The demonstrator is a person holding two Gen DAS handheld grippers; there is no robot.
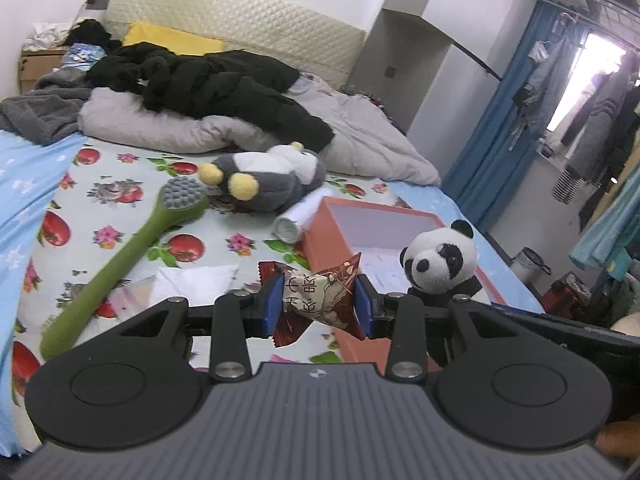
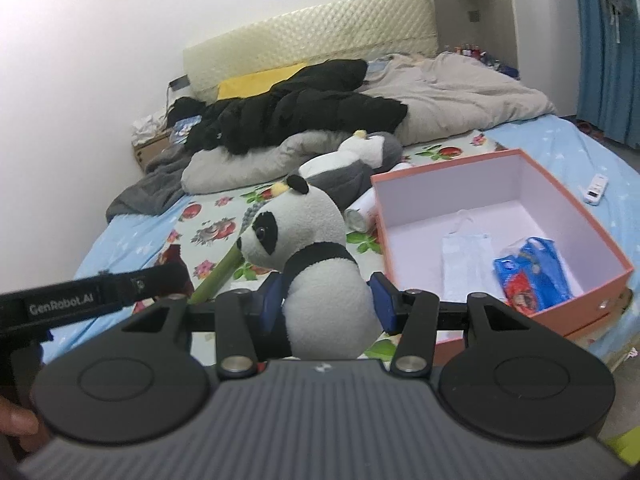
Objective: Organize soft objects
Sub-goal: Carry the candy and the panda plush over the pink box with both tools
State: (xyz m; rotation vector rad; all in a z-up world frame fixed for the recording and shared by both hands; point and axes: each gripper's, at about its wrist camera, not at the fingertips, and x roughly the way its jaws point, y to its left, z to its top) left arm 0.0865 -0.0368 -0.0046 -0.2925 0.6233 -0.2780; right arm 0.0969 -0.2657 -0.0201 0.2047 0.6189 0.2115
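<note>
My left gripper (image 1: 319, 305) pinches a snack packet (image 1: 316, 294), right gripper (image 2: 327, 303) clamps the panda plush (image 2: 316, 264). Risk: slick wrapper slips out before the pink box (image 2: 616, 276).

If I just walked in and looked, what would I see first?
Probably the panda plush, squeezed upright in the right tool in front of the open pink box. Next, the shiny red snack packet, pinched in the left tool above the flowery bedsheet. Behind them a big grey penguin plush lies on the bed beside a long green brush.
</note>
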